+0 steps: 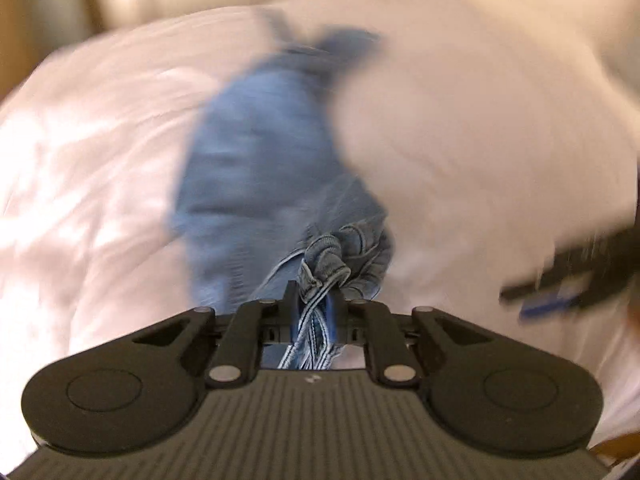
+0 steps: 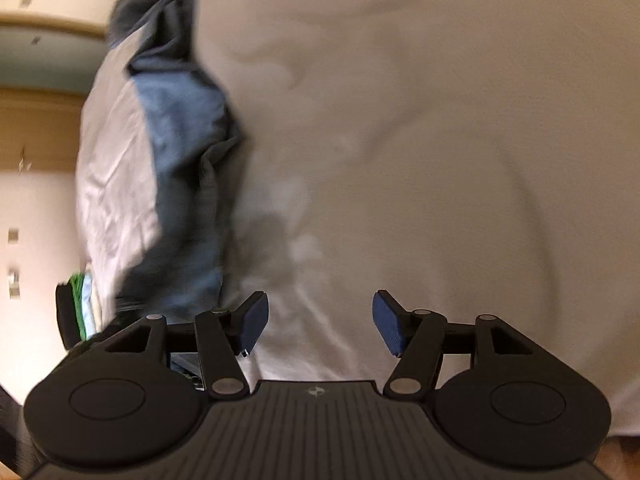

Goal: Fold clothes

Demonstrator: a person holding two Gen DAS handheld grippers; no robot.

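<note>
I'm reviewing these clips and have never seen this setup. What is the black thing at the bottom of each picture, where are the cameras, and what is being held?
Each black shape is a handheld two-finger tool with a camera mounted on it, looking forward along the fingers. A person holds one in each hand. One picture is the left tool's view: the left tool is shut on a bunched edge of the blue jeans, which lie on a white sheet. The other is the right tool's view: the right tool is open and holds nothing, above the same sheet. Both pictures are motion-blurred.

No readable text, labels, brands or numbers; only a small pale emblem on each gripper body, at 6 o'clock in both views
</note>
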